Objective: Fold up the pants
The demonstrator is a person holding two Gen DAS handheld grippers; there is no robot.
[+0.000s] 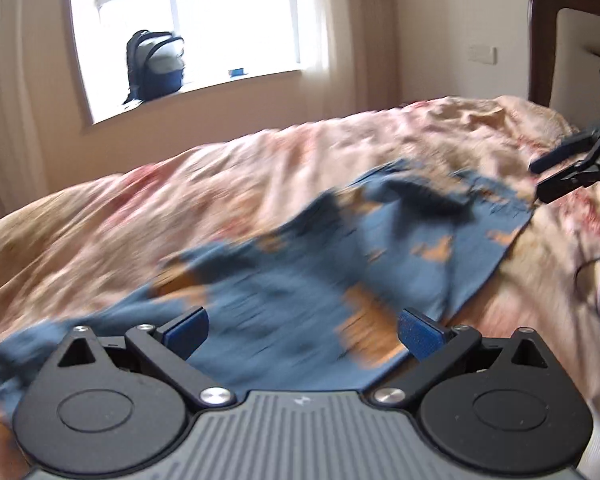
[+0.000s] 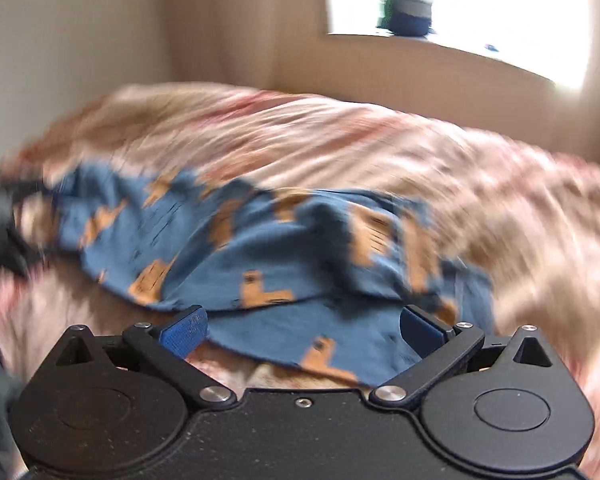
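Note:
Blue pants with an orange animal print point(image 1: 300, 280) lie rumpled on the bed, blurred by motion. My left gripper point(image 1: 302, 334) is open just above their near part, with nothing between the blue pads. My right gripper point(image 2: 302, 332) is open over the pants' point(image 2: 260, 248) near hem, its blue pads apart and empty. The right gripper also shows in the left wrist view point(image 1: 560, 176) at the pants' far right corner. A dark blur at the left edge of the right wrist view may be the left gripper.
The bed has a pink and beige floral cover point(image 1: 220, 184), also in the right wrist view point(image 2: 420, 152). A wooden headboard point(image 1: 540, 40) stands at the right. A backpack point(image 1: 156, 64) sits on the window sill beyond the bed. Curtains hang beside the window.

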